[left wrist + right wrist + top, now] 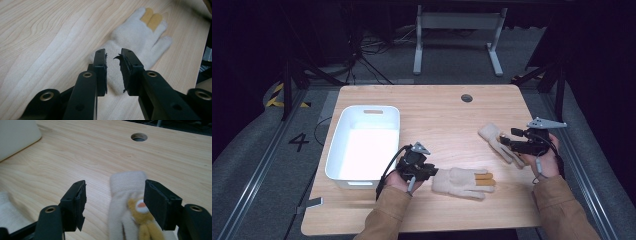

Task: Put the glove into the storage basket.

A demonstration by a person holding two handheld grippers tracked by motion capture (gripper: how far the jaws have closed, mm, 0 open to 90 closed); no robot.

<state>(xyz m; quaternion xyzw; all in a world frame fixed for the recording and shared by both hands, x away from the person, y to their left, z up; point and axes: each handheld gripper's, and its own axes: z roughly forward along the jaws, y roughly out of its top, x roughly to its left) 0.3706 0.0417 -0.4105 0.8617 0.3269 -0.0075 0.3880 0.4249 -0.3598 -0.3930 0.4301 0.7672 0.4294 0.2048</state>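
Black jaws of the left gripper stand a narrow gap apart over the cuff of the near glove. In the left gripper view the knit shows between the pads, but whether they pinch it cannot be settled; they look slightly parted and not pressing. No lift is evident: the near glove lies flat on the wooden table, palm down, two tan fingers pointing toward the person's right, just beside that gripper.

The right gripper is spread wide. Its jaws flank the far glove without gripping it; the right-hand pad sits close against the glove's edge, the left-hand pad well clear of it. In the high view this gripper hovers at the finger end of the far glove, which rests near the table's right edge, cuff pointing to the table's middle. A small tan animal figure marks its face.

The white bin stands at the table's left side, with nothing visible inside.

Assessment: work appears to be gathering the pair of gloves, probably into the bin. Neither glove is secured or raised. Both grasps, both transfers and both placements remain outstanding; progress is at the approach stage only.
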